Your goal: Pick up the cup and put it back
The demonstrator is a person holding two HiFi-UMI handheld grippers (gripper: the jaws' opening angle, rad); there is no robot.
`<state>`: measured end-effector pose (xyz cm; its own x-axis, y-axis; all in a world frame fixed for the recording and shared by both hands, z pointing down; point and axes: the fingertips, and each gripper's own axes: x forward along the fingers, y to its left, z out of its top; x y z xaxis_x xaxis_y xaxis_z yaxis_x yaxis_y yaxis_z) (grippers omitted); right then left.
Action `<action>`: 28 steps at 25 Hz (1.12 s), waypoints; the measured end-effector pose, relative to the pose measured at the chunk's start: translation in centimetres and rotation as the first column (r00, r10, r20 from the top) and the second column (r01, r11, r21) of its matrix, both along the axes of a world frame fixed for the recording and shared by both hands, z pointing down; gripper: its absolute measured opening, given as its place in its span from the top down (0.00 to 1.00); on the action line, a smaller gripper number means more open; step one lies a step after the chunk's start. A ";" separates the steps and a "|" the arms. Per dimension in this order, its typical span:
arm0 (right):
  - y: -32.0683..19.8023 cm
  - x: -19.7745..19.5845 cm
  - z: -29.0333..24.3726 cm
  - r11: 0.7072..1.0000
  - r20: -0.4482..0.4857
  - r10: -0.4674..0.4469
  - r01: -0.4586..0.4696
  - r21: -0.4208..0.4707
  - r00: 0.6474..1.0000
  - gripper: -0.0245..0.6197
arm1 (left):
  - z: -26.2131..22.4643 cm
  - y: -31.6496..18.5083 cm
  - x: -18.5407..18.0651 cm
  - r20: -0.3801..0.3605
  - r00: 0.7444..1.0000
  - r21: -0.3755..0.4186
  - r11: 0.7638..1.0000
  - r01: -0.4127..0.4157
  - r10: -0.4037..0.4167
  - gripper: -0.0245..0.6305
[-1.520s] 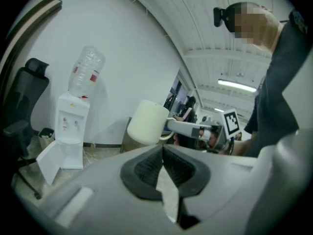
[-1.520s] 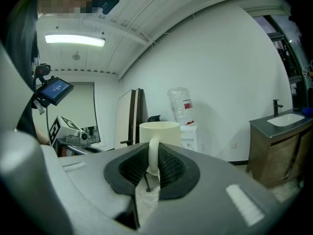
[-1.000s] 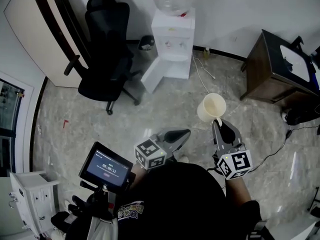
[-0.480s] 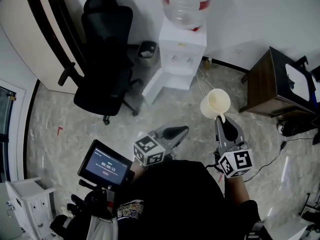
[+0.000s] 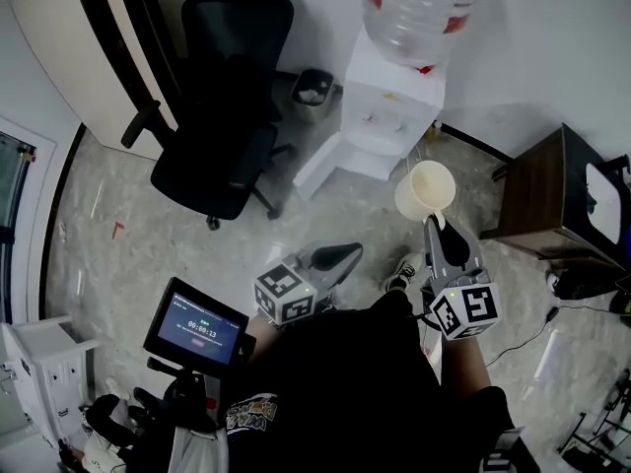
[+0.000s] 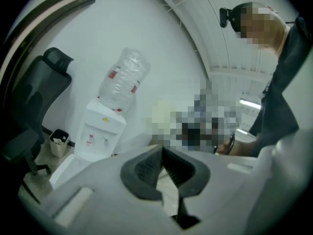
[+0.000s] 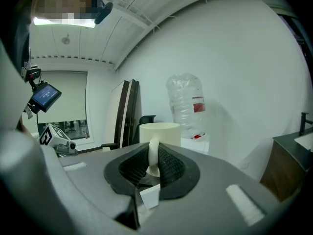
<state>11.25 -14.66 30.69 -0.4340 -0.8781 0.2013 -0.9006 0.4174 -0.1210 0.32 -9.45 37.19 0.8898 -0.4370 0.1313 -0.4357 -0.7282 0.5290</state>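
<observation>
A cream cup (image 5: 424, 190) hangs above the floor, upright, with its mouth toward the head camera. My right gripper (image 5: 434, 227) is shut on the cup's handle (image 7: 153, 155), which stands pinched between the black pads. In the right gripper view the cup (image 7: 159, 133) rises just past the jaws, in front of the water bottle (image 7: 186, 104). My left gripper (image 5: 353, 252) is held out level to the left of the cup. Its jaws meet at the tip with nothing between them (image 6: 161, 151).
A white water dispenser (image 5: 389, 116) with a big clear bottle (image 5: 424, 8) stands against the wall, just beyond the cup. A black office chair (image 5: 222, 116) and a small bin (image 5: 314, 87) are to its left. A dark wooden cabinet (image 5: 557, 205) is at the right.
Both grippers and the person have moved toward the water dispenser, which now looms larger and closer. The cup stays in the right gripper's hold.
</observation>
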 end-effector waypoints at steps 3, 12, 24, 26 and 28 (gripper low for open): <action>-2.6 -0.1 0.8 0.998 0.003 -0.058 0.058 -0.013 0.998 0.89 | 0.6 -1.9 0.2 0.013 0.999 -0.007 0.999 0.050 -0.050 0.96; -11.1 0.1 2.6 0.950 0.028 -0.307 0.308 -0.051 0.951 0.89 | 0.4 -8.3 2.3 0.066 0.964 -0.044 0.964 0.261 -0.258 0.96; -16.2 0.2 14.2 0.836 0.073 -0.505 0.509 -0.206 0.860 0.89 | 6.8 -11.4 5.4 0.157 0.923 -0.176 0.909 0.377 -0.352 0.96; -16.1 -0.8 15.7 0.835 0.075 -0.496 0.499 -0.232 0.865 0.89 | 8.3 -11.5 4.6 0.150 0.931 -0.206 0.910 0.360 -0.334 0.96; -16.2 -1.9 17.3 0.842 0.071 -0.475 0.477 -0.252 0.877 0.89 | 9.7 -11.7 3.6 0.144 0.944 -0.229 0.918 0.325 -0.298 0.96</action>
